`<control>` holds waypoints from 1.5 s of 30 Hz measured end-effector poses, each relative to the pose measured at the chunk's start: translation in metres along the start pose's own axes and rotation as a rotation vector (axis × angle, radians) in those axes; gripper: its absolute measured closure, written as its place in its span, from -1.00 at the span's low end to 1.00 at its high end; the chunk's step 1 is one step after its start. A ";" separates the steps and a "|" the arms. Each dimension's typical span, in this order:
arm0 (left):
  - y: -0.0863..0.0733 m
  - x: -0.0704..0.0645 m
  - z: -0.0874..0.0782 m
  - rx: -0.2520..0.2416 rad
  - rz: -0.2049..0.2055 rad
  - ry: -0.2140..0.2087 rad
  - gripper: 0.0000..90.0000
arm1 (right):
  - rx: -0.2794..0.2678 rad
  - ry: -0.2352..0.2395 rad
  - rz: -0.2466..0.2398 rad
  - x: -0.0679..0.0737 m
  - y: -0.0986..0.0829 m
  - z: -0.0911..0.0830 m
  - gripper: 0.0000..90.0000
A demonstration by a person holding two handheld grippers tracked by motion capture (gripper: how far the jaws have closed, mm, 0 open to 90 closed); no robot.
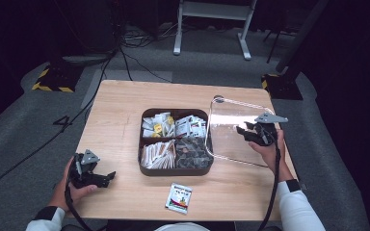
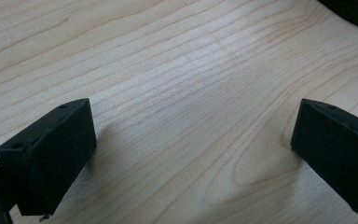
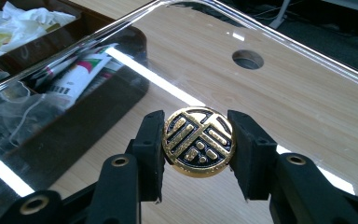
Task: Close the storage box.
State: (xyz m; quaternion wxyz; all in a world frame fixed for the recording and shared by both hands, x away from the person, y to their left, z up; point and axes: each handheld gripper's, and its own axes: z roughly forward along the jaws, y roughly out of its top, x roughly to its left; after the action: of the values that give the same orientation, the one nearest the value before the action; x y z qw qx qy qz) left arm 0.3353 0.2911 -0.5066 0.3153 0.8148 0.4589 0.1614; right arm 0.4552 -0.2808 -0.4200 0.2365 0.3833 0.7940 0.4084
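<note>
Gripping the gold-and-black knob (image 3: 198, 142) of a clear lid (image 1: 233, 130), the right gripper (image 1: 256, 132) holds it lifted beside the open compartment box (image 1: 175, 169); setting it down remains. The left gripper (image 1: 96, 177) rests on the table (image 1: 120, 110), fingers apart, a loose sachet (image 1: 179, 197) nearby.

We saw a table (image 1: 125, 115) of pale, matt, smooth-grained wood. The lid (image 3: 279, 93) was clear, glossy plastic, its round knob (image 3: 198, 142) shiny gold-and-black metal. The jaws looked matt black plastic. The sachet (image 1: 179, 197) looked glossy, the tray (image 1: 173, 169) dark and smooth.
</note>
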 end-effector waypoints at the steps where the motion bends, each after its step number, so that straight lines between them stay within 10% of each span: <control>1: 0.000 0.000 0.000 -0.001 0.001 0.000 -1.00 | 0.000 0.003 -0.004 0.002 0.002 0.001 0.31; 45: 0.000 0.000 0.000 -0.002 0.004 0.003 -0.99 | 0.038 0.131 -0.127 0.101 0.055 0.063 0.31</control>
State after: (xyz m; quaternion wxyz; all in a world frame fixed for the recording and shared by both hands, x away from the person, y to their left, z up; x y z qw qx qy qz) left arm 0.3353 0.2912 -0.5066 0.3151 0.8151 0.4577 0.1637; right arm 0.4615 -0.1493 -0.4156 0.2023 0.3090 0.8380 0.4016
